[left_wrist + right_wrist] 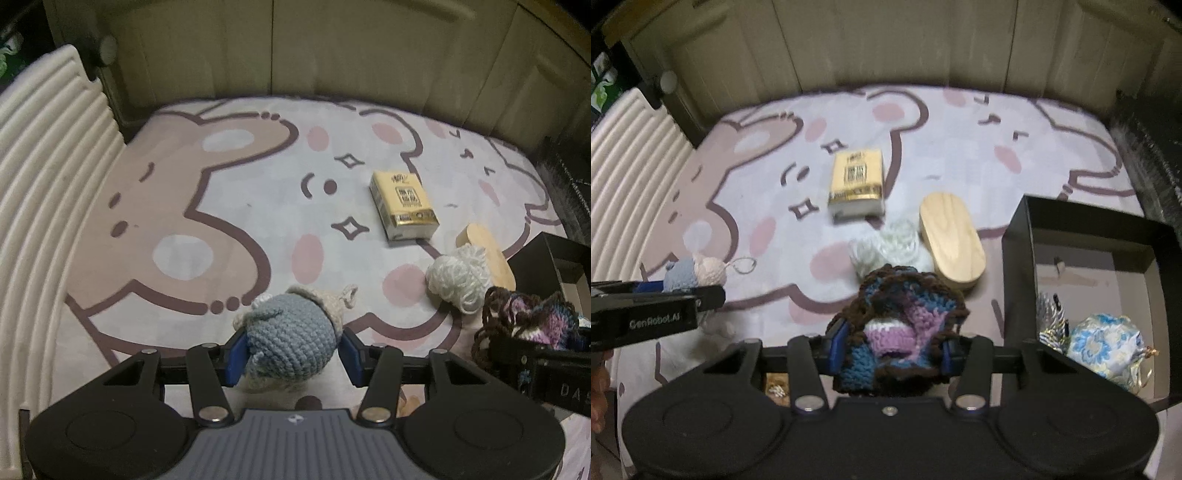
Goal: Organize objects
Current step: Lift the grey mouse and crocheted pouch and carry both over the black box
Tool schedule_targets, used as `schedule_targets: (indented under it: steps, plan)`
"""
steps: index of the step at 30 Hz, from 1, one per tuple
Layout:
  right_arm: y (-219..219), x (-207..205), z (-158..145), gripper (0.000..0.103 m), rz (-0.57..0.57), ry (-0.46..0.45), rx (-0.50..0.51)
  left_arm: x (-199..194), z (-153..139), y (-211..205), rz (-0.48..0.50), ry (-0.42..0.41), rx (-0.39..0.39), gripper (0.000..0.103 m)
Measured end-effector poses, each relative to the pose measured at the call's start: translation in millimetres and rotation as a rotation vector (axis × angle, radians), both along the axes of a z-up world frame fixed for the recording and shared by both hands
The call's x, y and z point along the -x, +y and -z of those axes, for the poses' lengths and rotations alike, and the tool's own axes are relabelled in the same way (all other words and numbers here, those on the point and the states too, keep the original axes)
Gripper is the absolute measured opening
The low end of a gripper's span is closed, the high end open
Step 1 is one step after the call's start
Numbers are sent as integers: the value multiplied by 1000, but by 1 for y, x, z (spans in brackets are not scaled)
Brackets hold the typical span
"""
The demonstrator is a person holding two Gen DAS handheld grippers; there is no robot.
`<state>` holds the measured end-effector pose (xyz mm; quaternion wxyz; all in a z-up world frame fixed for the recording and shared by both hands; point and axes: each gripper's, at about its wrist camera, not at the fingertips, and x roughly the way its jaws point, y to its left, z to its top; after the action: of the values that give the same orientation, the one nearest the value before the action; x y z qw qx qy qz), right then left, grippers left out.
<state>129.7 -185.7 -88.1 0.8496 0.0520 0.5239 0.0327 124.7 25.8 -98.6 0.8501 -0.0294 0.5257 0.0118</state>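
Holding a multicoloured crochet piece [894, 332] clamped, the right gripper [892, 354] sits nearer the black box [1082, 225], just rightward; the left gripper [290, 354] clamps a blue crochet toy [291, 332].

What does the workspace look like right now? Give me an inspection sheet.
Surface: cartoon-print mat.
Job's things: blue crochet toy, multicolour crochet piece, white yarn ball, tissue pack, wooden oval box, black box holding a floral pouch.
Clutter: nothing seen.
Grippers: left tool shut on the toy; right tool shut on the crochet piece.
Cables: nothing seen.
Surroundings: ribbed white cushion, cabinet doors.
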Motion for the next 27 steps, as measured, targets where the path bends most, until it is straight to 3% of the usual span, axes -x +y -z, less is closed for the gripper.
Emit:
schedule_targets:
  steps: [19, 27]
  plan:
    - [-2, 26, -49, 47, 50, -196, 8, 40, -57, 2, -25, -128, 8, 53]
    - [-6, 36, -59, 47, 56, -229, 17, 49, -68, -1, -34, -164, 11, 53]
